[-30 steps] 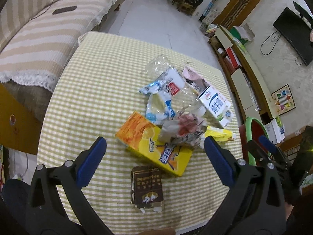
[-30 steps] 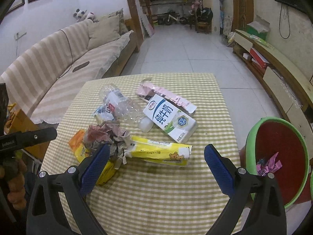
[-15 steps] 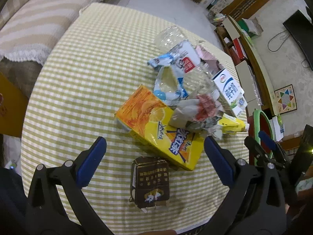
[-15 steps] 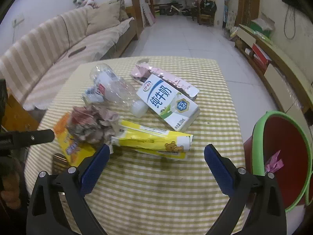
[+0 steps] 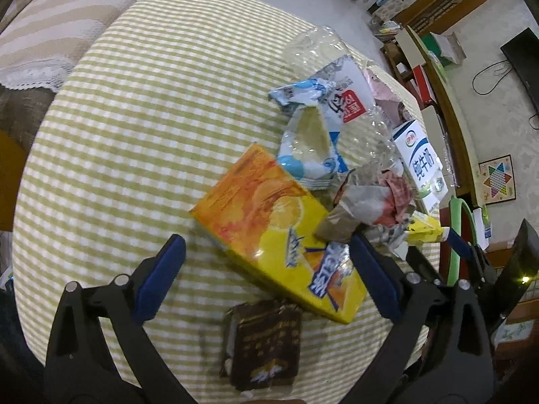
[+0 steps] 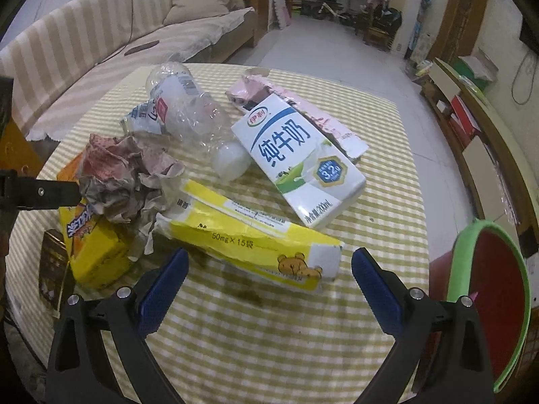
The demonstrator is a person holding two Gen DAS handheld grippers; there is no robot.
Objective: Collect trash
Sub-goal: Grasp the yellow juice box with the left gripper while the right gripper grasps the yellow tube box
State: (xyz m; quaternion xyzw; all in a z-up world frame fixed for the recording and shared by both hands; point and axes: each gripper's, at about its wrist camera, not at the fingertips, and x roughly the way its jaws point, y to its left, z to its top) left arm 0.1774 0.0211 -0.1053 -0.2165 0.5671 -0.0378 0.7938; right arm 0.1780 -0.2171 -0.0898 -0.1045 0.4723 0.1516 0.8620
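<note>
Trash lies heaped on a green-checked table [image 5: 134,134]. My left gripper [image 5: 266,245] hovers over an orange-yellow juice carton [image 5: 279,232]. Its jaws are closing with the carton's near end between them, and the pads stay clear of it. A small brown carton [image 5: 262,343] lies nearer. Crumpled paper [image 5: 367,202] rests on the juice carton's far corner. My right gripper [image 6: 269,259] stands open just above a long yellow box [image 6: 249,235]. Behind it lie a white-and-blue milk carton [image 6: 296,158], a crushed clear bottle [image 6: 192,114] and a pink wrapper [image 6: 303,111].
A bin with a green rim [image 6: 488,286] and a red inside stands off the table's right side. A striped sofa [image 6: 118,33] runs along the left, and a low cabinet [image 6: 488,134] along the right wall. A blue-white wrapper [image 5: 313,148] lies in the heap.
Both grippers have sunk toward the table, so the trash looks larger. The left now hangs over the juice carton, the right over the yellow box. Nothing has been gripped.
</note>
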